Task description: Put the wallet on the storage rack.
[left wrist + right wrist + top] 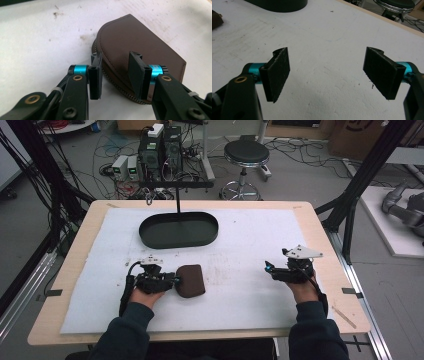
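White padding (250,295) covers a wooden table (330,270) in a cable-strewn workshop, where a person seated at the near edge holds a two-jaw gripper in each hand. At the left gripper (116,72), the jaws stand partly apart and straddle the near zippered edge of a brown leather pouch (140,42); one pad sits just outside the curved seam, the other over the flap, and whether either presses the leather cannot be told. From above, the same left gripper (175,281) points toward the middle of the table, its tips at the pouch (191,280), which lies flat on the padding just beside that hand. Beyond the pouch, toward the far side, sits a dark oval tray (150,237) with an upright post at its back rim. Well apart on the other side, the right gripper (328,72) hovers over bare padding with its jaws spread wide and nothing between them; the high view shows the right gripper (268,268) pointing toward the centre. A round stool (246,152) stands on the floor behind the table.
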